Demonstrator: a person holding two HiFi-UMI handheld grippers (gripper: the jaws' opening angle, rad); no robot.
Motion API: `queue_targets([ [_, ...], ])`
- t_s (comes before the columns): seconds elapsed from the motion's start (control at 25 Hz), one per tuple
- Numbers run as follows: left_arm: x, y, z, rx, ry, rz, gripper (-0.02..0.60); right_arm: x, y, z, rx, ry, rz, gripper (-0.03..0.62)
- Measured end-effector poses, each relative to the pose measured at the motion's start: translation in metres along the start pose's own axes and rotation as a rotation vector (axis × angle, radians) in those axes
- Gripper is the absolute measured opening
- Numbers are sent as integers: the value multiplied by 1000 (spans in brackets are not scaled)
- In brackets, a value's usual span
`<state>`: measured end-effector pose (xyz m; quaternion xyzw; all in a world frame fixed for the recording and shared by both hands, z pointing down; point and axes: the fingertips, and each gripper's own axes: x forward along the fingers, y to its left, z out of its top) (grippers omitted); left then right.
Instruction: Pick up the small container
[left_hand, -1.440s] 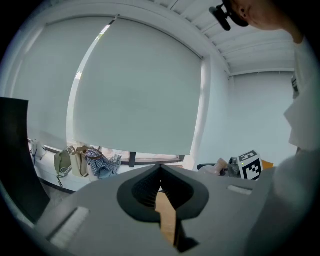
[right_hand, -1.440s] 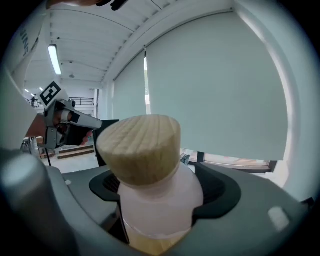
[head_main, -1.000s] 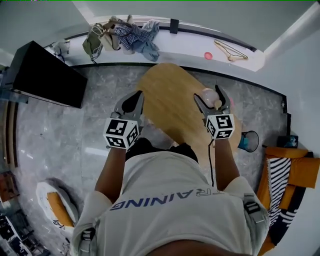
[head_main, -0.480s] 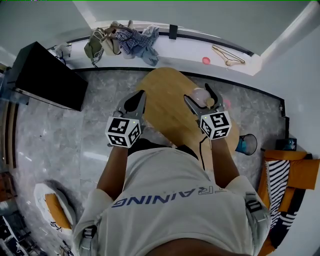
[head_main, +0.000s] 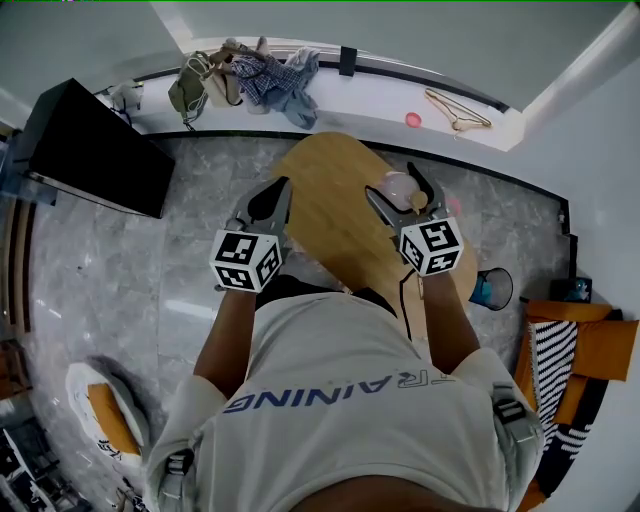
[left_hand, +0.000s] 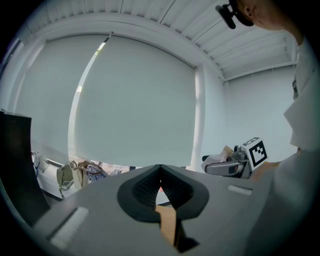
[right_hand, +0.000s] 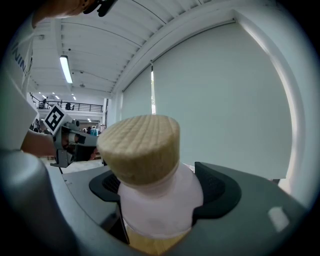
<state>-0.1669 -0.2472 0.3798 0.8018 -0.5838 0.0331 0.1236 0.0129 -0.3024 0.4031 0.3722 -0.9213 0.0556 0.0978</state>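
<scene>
Right gripper (head_main: 402, 195) pinches the small container (right_hand: 157, 195) by its pink body, cork lid (right_hand: 140, 145) up, above the wooden table (head_main: 330, 190). Left gripper (left_hand: 160, 187) pressed together, empty. Pick-up looks near complete; next calls for a steady, upright hold.

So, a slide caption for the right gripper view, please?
Right tool grips a pink container by its body, cork lid up.

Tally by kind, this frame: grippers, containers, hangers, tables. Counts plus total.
grippers: 2 (left gripper, right gripper)
small container: 1
hanger: 1
wooden table: 1
total: 5
</scene>
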Motion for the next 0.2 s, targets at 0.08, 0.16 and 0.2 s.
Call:
queue_targets([
  [0.08, 0, -1, 0, -1, 0, -1, 0, 0, 0, 1, 3, 0, 1, 430],
  [0.16, 1, -2, -1, -1, 1, -4, 0, -1, -1, 1, 7, -1, 2, 430],
  [0.2, 2, -4, -2, -1, 2, -6, 0, -1, -2, 0, 8, -1, 2, 430],
])
